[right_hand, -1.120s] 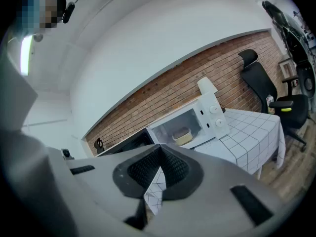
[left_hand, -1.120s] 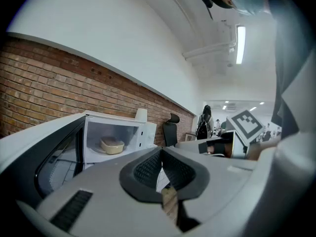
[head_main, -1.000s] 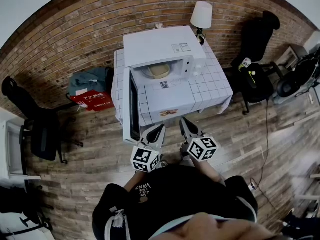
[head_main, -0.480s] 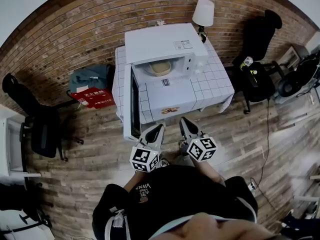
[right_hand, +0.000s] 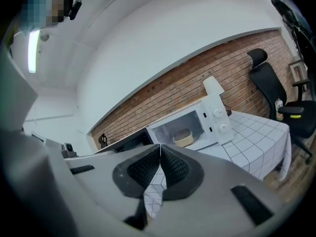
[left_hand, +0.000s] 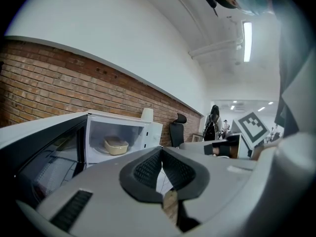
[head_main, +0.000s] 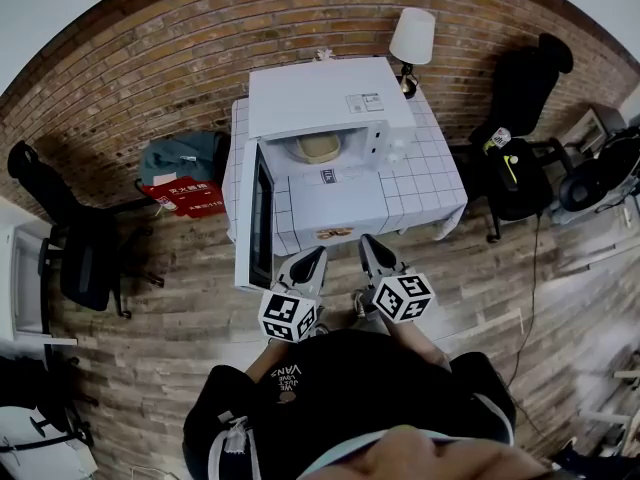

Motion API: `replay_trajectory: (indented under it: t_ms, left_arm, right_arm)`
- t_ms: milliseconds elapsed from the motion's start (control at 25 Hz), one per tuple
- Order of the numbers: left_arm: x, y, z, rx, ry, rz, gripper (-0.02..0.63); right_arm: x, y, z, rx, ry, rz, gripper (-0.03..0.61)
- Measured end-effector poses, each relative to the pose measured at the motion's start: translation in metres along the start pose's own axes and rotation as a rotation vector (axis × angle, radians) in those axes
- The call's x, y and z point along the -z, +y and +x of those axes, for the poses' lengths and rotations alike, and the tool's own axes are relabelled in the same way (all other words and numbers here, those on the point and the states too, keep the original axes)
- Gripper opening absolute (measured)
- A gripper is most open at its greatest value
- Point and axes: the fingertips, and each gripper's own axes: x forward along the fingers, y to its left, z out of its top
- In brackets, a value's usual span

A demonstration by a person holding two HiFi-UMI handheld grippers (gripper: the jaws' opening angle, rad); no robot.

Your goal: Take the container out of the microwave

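The microwave (head_main: 330, 98) sat on a table (head_main: 425, 183) with a checked cloth, against the far brick wall (head_main: 150, 58). Its door (head_main: 258, 218) was wide open and swung out to the left. The container (head_main: 318, 148), a pale tub with a lid, was inside the microwave, in the middle.

So the door part looked done. Reaching in, grabbing the tub and lifting it out was all left to do.

The left gripper (head_main: 318, 256) and the right gripper (head_main: 367, 244) were side by side at the near edge of the table, well apart from the tub. Each one had its jaws pressed together, with nothing between them. I think they would need to open before they could grab.

A lamp (head_main: 412, 36) stood at the far right. A black chair (head_main: 520, 78) was to the right, and a red bag (head_main: 185, 198) lay on the floor to the left. The table in front of the microwave looked free. The open door stuck out near the left gripper, so it might get bumped.
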Motion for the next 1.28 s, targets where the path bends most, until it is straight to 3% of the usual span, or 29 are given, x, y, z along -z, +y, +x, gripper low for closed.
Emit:
replay_trajectory:
  t_ms: [360, 1280]
  left_arm:
    - [-0.005, 0.008, 0.034, -0.050, -0.020, -0.069, 0.011]
    - [0.001, 0.047, 0.106, -0.337, -0.065, -0.115, 0.011]
  right_arm:
    - [-0.015, -0.029, 0.023, -0.067, 0.041, 0.009, 0.005]
    - [-0.036, -0.105, 0.091, -0.221, 0.160, -0.010, 0.005]
